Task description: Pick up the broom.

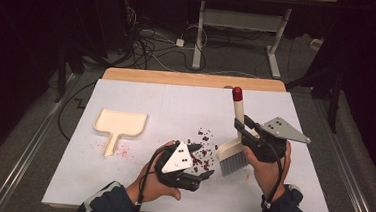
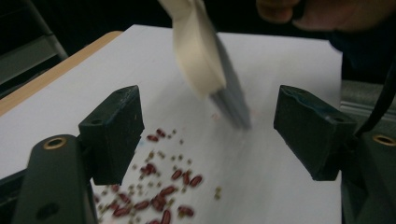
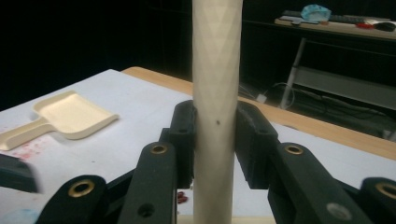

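Observation:
My right gripper (image 1: 238, 125) is shut on the cream handle of a hand brush (image 1: 234, 148), which has a red tip and grey bristles and stands upright on the right of the white table. In the right gripper view the handle (image 3: 215, 93) is clamped between both pads. Red beans and small crumbs (image 1: 202, 149) lie scattered mid-table. My left gripper (image 1: 206, 173) hovers open just in front of them, nothing between its jaws. In the left gripper view the beans (image 2: 159, 193) lie below the jaws and the blurred brush (image 2: 205, 60) hangs beyond. A cream dustpan (image 1: 119, 124) lies flat at the left.
A pink stain (image 1: 125, 152) marks the table by the dustpan's handle. The wooden table edge (image 1: 193, 79) runs along the far side. Beyond it are cables on the floor and a white desk frame (image 1: 241, 34).

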`<state>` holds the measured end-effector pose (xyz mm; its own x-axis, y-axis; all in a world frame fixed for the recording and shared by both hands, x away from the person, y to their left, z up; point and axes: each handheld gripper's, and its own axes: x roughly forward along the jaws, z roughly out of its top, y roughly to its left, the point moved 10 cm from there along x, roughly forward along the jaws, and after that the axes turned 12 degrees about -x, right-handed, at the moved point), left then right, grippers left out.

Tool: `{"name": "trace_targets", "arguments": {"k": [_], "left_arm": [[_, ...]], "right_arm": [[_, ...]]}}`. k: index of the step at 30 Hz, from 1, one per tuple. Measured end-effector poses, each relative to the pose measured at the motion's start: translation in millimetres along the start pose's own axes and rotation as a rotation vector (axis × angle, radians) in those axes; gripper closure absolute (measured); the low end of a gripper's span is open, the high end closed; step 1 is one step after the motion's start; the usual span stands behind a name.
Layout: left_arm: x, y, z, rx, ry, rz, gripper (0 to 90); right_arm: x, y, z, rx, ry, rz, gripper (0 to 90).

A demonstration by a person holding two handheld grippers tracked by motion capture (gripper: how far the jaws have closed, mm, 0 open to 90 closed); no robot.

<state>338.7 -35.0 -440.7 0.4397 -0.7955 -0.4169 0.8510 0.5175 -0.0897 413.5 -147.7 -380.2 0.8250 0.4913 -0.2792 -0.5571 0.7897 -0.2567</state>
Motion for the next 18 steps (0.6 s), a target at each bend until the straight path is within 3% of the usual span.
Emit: {"name": "trace_targets", "arguments": {"k": [3, 7, 10, 14, 18], "left_arm": [[11.2, -1.3, 4.9, -0.030, -0.007, 0.006, 23.8], [21.2, -2.5, 6.5, -0.053, -0.003, -0.012, 33.1], [22.9, -4.1, 7.4, -0.081, -0.013, -0.054, 41.7], [22.8, 0.3, 6.5, -0.102, -0.017, -0.063, 53.8], [21.9, 5.0, 4.6, -0.112, -0.011, -0.066, 58.0]], "right_arm": [[-1.8, 14.4, 4.5, -0.014, -0.012, 0.018, 70.6], [-4.1, 28.1, 8.7, -0.040, -0.029, 0.037, 70.5], [-6.1, 35.9, 10.4, -0.043, -0.042, 0.045, 70.5], [-8.3, 43.3, 11.9, -0.043, -0.047, 0.056, 70.5], [-11.6, 46.5, 14.6, -0.057, -0.059, 0.057, 70.4]]}}
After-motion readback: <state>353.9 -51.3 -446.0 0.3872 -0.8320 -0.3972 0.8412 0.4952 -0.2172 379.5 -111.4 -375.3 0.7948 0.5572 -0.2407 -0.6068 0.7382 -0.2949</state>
